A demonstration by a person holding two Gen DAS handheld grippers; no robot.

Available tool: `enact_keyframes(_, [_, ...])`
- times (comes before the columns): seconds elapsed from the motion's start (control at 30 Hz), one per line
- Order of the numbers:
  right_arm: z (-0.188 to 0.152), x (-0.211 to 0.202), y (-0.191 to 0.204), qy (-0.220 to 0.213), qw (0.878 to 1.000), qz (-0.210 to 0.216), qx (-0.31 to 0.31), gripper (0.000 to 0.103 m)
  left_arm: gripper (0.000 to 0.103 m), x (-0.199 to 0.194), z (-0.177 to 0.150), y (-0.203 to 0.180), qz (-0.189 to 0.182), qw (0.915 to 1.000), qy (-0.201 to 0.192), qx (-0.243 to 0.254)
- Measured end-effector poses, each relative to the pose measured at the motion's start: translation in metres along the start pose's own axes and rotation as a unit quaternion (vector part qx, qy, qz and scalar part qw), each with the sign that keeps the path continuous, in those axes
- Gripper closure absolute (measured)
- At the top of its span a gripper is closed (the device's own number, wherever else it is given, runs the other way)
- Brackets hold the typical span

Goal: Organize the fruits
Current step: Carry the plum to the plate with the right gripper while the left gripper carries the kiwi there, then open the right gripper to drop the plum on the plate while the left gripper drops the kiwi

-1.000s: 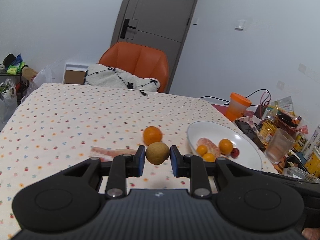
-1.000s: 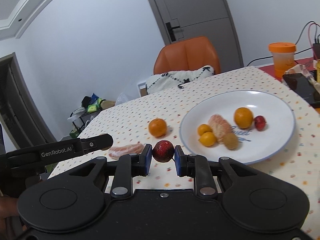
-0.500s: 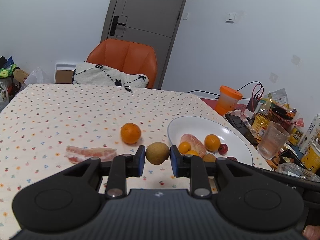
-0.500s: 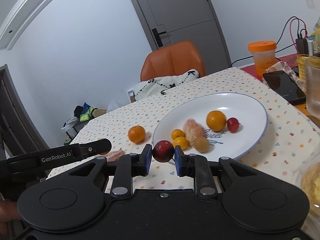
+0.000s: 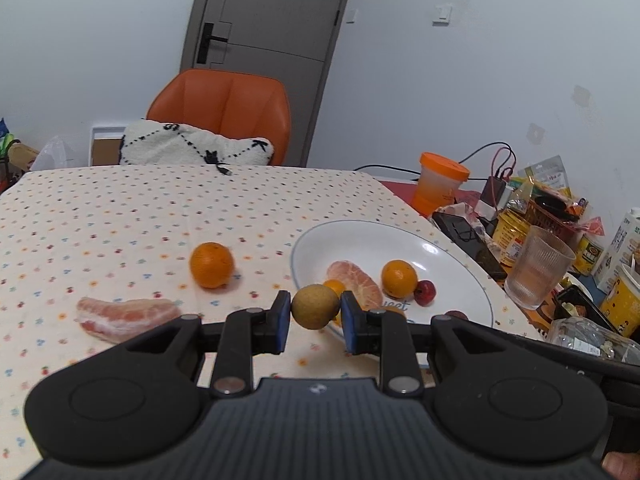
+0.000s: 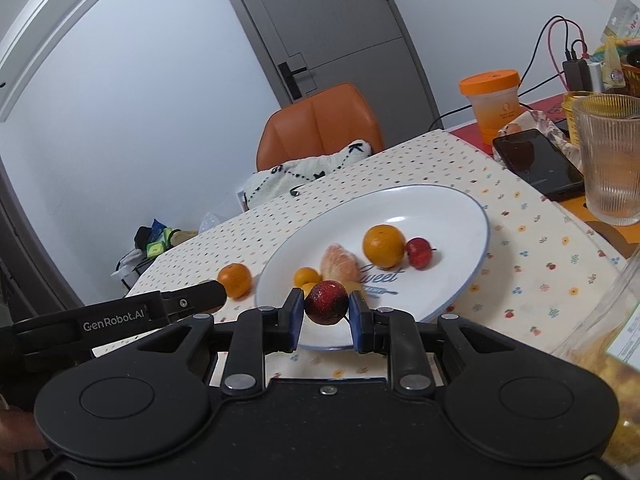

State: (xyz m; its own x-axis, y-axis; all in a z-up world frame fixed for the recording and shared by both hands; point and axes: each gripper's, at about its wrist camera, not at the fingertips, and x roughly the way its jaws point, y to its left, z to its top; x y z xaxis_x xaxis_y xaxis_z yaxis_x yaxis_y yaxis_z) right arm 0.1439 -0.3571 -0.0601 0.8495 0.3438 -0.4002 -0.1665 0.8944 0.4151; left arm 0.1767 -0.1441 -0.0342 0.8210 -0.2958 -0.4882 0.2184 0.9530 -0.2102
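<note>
The worktop, covered in a cream cloth dotted with small coloured fruit prints, fills the near half of both views, with an orange padded chair at its far edge. To the right on the cloth sits a round white plate with a thin blue rim; it holds a peeled pink citrus piece, a round orange, a small red fruit touching that orange, and a smaller orange fruit.

Left of the plate, on the bare cloth, lie a loose round orange and, nearer, a long peeled pink citrus segment.

The left gripper holds a round brownish-yellow fruit with a matte, finely speckled skin; its blue-padded fingers press it from both sides above the near left rim of the plate. The right gripper pinches a round dark red fruit with a glossy, speckled skin above the plate's near edge.

Only the right wrist view shows the word "Sweet" printed on the plate and a black phone lying beside a ribbed clear glass tumbler. Only the left wrist view shows the long segment.
</note>
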Motion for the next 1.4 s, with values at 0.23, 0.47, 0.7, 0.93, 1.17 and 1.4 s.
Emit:
enact_keyframes(0.23, [0.005,0.004,-0.014,-0.005,1.000,-0.011,0.007,0.080,0.078,0.019,0.001,-0.016,-0.013,0.9997,0.013,0.013])
enact_keyframes(0.47, [0.006,0.003,-0.021,-0.012,1.000,-0.019,0.008,0.073,0.078,0.037,-0.002,-0.025,-0.020,0.9992,0.030,0.014])
enact_keyframes(0.7, [0.005,-0.001,-0.024,-0.013,1.000,-0.022,0.010,0.070,0.075,0.037,0.001,-0.028,-0.020,0.9995,0.022,0.008])
enact_keyframes(0.93, [0.004,-0.003,-0.016,-0.014,1.000,-0.022,0.009,0.065,0.069,0.027,0.004,-0.016,-0.009,0.9998,0.019,-0.005])
enact_keyframes(1.17, [0.003,-0.006,-0.002,-0.016,1.000,-0.017,-0.001,0.053,0.050,0.010,0.004,-0.001,0.009,0.9999,0.011,-0.010])
enact_keyframes(1.4, [0.001,-0.010,0.016,-0.022,1.000,-0.011,-0.012,0.035,0.031,-0.009,0.005,0.014,0.029,0.9994,0.000,-0.019])
